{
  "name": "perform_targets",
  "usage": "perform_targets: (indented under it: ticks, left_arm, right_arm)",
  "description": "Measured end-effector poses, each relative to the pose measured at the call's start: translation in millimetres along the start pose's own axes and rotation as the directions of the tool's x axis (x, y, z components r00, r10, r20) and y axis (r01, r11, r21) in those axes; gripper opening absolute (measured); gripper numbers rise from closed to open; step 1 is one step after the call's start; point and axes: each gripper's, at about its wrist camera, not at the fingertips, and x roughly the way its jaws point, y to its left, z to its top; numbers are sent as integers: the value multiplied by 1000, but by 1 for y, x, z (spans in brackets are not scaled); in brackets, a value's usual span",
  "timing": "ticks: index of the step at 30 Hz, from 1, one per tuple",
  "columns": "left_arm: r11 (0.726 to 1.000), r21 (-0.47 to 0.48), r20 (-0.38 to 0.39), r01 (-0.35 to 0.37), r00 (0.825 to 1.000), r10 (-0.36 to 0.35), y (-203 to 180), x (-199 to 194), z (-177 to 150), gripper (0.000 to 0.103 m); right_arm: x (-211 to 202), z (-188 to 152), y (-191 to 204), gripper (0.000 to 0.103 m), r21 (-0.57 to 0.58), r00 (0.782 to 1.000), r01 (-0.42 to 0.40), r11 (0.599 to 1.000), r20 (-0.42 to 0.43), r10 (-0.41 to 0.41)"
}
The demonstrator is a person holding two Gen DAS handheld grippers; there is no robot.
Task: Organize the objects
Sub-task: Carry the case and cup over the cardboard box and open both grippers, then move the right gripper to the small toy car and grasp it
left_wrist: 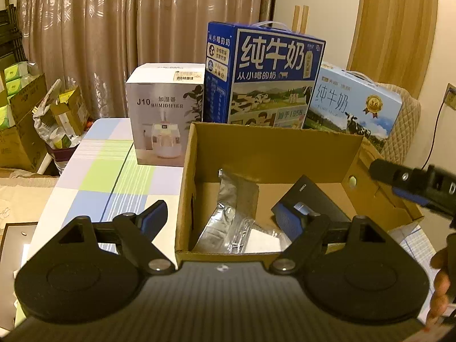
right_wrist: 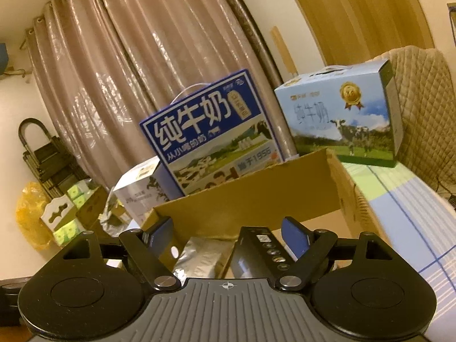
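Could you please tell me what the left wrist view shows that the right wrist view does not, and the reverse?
Only the left wrist view: the right gripper reaching over the cardboard box's right wall, clear plastic packaging inside the box, and the humidifier box's printed front.

Only the right wrist view: a row of round buttons on the black device in the box, and a yellow plastic bag.

Both: the cardboard box, a silver foil pouch, the dark blue milk carton, the light blue milk carton, and the curtain.

Home room, curtains (left_wrist: pixel 114 37), checked tablecloth (left_wrist: pixel 108 171)

Pouch (left_wrist: pixel 236 196) in box (left_wrist: pixel 273 145), humidifier carton (left_wrist: pixel 165 114) left.
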Motion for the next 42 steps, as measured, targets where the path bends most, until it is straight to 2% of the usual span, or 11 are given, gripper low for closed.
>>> perform_targets:
  ticks: [8,12,21,32,42]
  left_arm:
    - [999,43,-1,-3,1000,3,-5,-7,-6,80]
    - [998,66,-3,-1,1000,2,-9,-14,-10,81]
    - [995,101,-29,12,1000,-9,-19,-35,-33,82]
    - [993,107,-69,49,997,-42,-27,-65,-70,86]
    - [992,111,-101,59,994,-48,-31,-76,-95,88]
  right_arm:
    - [-25,-2,0,80,-72,999,10,997,49,-6]
    - [-36,-4,-5,80,-77,999,21,997,47,-18]
    - [-74,-20,-21,80,-74,999,40,996,-8,-41]
    - [-118,-33,-54,80,-92,992,112,989,-54,-118]
    - [-125,-56,-60,80,-179,977,109,978,-164,-138]
